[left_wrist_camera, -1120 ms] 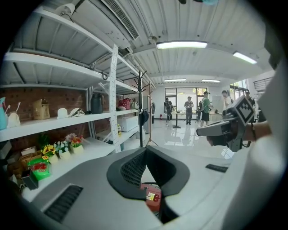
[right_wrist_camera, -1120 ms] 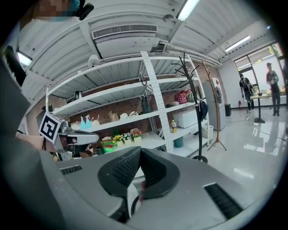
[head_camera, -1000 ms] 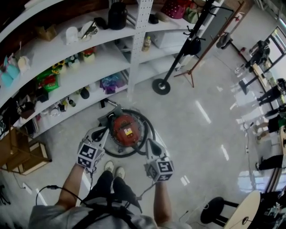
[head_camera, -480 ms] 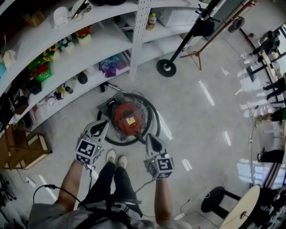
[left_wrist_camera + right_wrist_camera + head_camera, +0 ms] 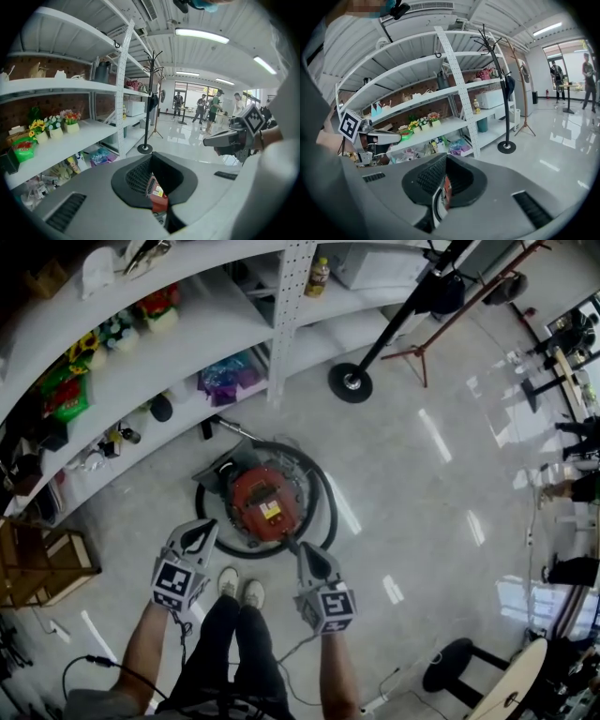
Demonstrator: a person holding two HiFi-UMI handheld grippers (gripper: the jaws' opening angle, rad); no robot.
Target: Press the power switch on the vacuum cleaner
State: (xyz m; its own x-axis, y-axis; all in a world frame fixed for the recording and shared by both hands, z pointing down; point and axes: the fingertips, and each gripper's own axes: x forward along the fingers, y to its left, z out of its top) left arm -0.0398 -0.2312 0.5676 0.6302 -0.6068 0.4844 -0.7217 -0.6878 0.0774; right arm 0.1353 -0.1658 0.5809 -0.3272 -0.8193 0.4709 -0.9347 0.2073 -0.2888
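The red vacuum cleaner (image 5: 265, 504) sits on the floor in front of the white shelves, ringed by its black hose (image 5: 323, 512). In the head view my left gripper (image 5: 206, 526) hovers over the vacuum's near left edge and my right gripper (image 5: 306, 547) over its near right edge. Both are shut with nothing held. Through the small gap behind each set of jaws a sliver of the red vacuum body (image 5: 158, 197) (image 5: 446, 187) shows. Each gripper view also catches the other gripper, the right gripper (image 5: 225, 139) and the left gripper (image 5: 384, 137). I cannot make out the power switch.
Curved white shelves (image 5: 187, 352) with toys and bottles run behind the vacuum. A coat stand's round base (image 5: 350, 382) is at the back right, a wooden crate (image 5: 37, 563) at the left, a black stool (image 5: 450, 676) at the near right. My shoes (image 5: 239, 589) are just short of the vacuum.
The head view has tilted down and the vacuum sits more central. Both grippers have drifted slightly lower in the picture and stay shut beside the vacuum's near edge.
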